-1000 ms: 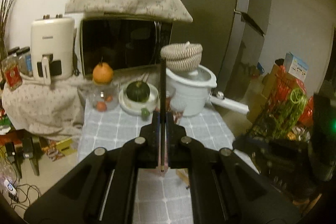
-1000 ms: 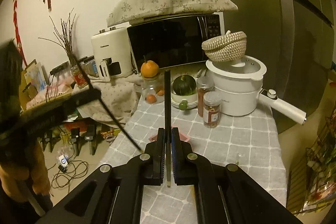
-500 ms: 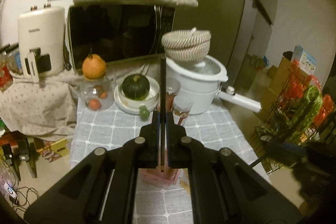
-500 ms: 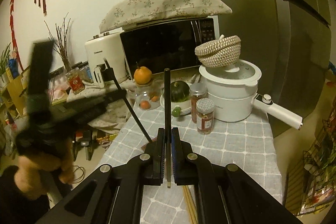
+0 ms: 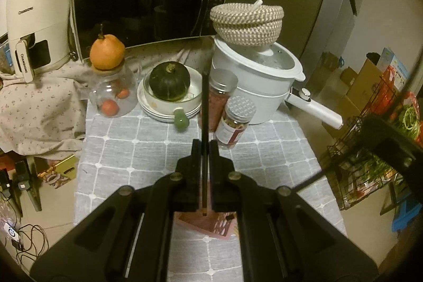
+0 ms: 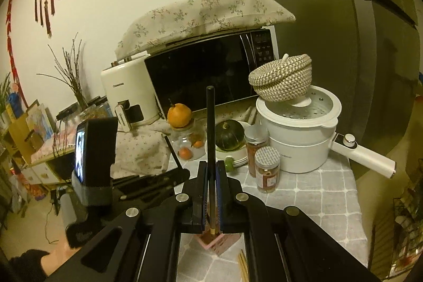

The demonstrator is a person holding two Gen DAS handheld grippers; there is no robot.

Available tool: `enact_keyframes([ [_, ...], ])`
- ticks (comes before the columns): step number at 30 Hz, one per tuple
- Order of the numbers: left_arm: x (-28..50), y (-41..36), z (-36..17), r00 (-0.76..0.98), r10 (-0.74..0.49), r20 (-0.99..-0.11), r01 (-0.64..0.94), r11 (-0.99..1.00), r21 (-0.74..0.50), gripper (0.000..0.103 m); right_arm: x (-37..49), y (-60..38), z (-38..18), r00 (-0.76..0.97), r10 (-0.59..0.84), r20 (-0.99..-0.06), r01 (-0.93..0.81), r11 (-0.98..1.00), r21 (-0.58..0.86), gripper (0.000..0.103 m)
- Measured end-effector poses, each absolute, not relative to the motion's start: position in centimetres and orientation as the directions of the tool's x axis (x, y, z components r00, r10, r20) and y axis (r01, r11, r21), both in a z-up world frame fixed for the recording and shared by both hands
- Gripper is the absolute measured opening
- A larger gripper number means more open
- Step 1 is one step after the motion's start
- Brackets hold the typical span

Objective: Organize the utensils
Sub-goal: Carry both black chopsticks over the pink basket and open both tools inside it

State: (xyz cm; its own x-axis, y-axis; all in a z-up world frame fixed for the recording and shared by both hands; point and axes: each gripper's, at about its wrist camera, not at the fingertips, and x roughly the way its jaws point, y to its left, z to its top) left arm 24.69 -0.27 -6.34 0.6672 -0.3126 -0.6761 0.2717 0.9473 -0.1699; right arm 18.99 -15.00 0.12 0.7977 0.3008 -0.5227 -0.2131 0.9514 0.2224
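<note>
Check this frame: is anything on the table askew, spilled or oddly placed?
Nothing spilled or damaged. Two odd perches: a woven basket sits tilted on the white pot's lid, and an orange is balanced on a glass jar. Each tool, left and right, clamps one dark chopstick.

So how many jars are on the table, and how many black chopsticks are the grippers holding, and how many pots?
Glass jars with fruit: 1
Spice jars with metal lids: 2
White pots: 1
Black chopsticks in grippers: 2
Total: 6
</note>
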Motion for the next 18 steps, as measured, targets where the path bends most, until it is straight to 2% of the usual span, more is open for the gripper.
enact_keyframes([
  [8,26.1,-0.1,-7.3,0.635,-0.316,-0.705,0.264,0.946,-0.187,0.006,23.2,-13.7,-3.4,0.73,0.274,-0.626,-0.194,0.961,0.195,0.005],
  [18,26.8,0.2,-7.9,0.623,-0.322,-0.713,0.273,0.944,-0.187,0.006,25.7,-13.9,-7.1,0.673,0.298,-0.677,-0.164,0.953,0.256,0.006],
])
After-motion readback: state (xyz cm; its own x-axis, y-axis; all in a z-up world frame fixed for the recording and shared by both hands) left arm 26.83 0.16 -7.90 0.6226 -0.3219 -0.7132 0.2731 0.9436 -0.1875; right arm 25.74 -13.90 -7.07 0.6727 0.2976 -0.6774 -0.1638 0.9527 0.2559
